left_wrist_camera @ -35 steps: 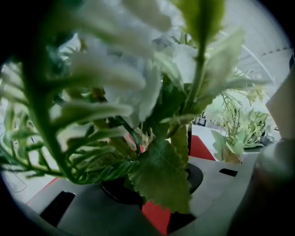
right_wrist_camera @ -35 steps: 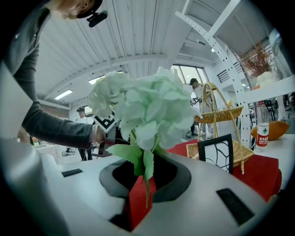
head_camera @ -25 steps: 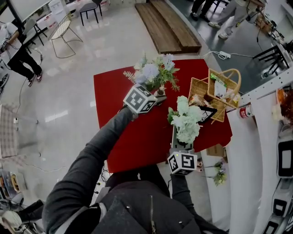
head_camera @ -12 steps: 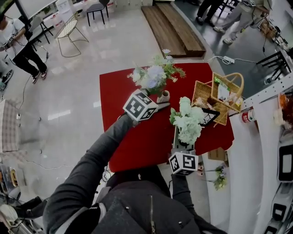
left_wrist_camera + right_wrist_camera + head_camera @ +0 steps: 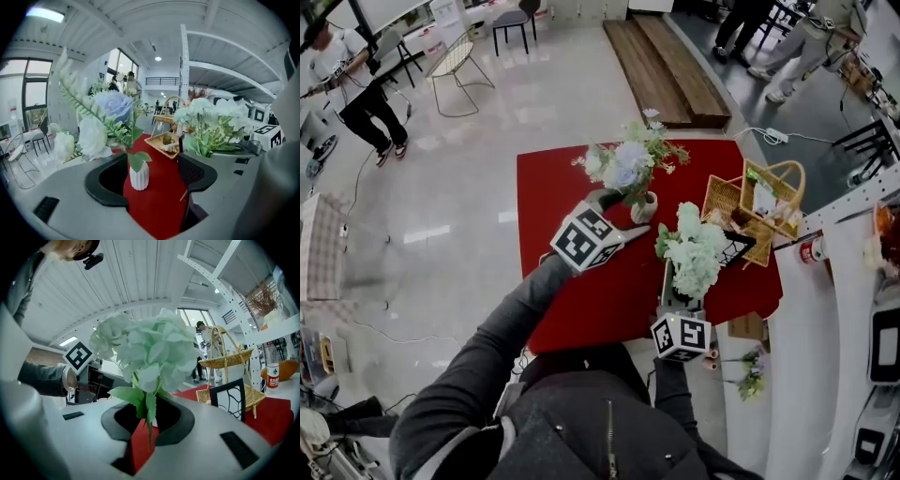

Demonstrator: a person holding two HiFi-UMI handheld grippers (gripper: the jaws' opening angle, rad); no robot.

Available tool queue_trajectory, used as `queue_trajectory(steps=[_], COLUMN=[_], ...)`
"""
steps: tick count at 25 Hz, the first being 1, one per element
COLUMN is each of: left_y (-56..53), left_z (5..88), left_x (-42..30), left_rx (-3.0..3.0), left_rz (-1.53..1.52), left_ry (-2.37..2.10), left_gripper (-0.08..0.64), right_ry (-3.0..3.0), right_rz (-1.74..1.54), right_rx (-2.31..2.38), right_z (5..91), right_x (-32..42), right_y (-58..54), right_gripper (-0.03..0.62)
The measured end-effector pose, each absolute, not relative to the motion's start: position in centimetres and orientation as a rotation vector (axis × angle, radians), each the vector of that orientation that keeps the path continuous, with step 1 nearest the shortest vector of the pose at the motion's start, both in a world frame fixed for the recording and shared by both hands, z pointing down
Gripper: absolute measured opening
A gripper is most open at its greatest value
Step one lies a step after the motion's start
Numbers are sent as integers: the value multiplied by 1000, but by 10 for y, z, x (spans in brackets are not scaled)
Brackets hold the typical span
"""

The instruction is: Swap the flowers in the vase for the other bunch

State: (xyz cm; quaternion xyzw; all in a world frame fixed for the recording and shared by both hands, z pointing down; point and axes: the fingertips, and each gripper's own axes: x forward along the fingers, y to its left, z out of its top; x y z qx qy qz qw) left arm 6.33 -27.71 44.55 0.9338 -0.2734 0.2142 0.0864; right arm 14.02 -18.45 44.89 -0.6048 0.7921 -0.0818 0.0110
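Note:
A small white ribbed vase [image 5: 644, 207] stands on the red table [image 5: 572, 300] and holds a blue and white bouquet [image 5: 628, 164]. My left gripper [image 5: 621, 214] is just short of the vase, open, with nothing between its pads. In the left gripper view the vase [image 5: 139, 175] stands beyond the wide-apart jaws of the left gripper [image 5: 154, 176], under the bouquet [image 5: 110, 110]. My right gripper [image 5: 680, 300] is shut on the stem of a pale green hydrangea bunch [image 5: 694, 248], held upright. In the right gripper view that hydrangea bunch [image 5: 150, 348] rises from the jaws of the right gripper [image 5: 147, 427].
A wicker basket [image 5: 759, 202] and a black-framed stand [image 5: 733, 246] sit on the table's right side. A white shelf frame [image 5: 825, 281] runs along the right. Beyond the table are a wooden platform [image 5: 670, 66], a wire chair [image 5: 455, 66] and people standing.
My left gripper's jaws have spread and it has drawn back a little from the vase, which stays upright with its bouquet. The right gripper keeps the green bunch still.

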Motion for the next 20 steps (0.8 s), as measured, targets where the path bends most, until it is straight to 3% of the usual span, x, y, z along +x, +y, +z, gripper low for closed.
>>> queue_trajectory(steps=[7, 20], left_y=[-257, -217], left_z=[448, 434], left_x=[33, -10], left_rx=[2719, 2643], left_rz=[541, 142], left_ry=[-893, -1024], left_gripper=[319, 69], right_ry=[2488, 2538], right_rz=[-262, -227], right_rx=[-1860, -1759], right_z=[446, 432], right_x=[132, 107], right_y=[-190, -197], right_gripper=[52, 52])
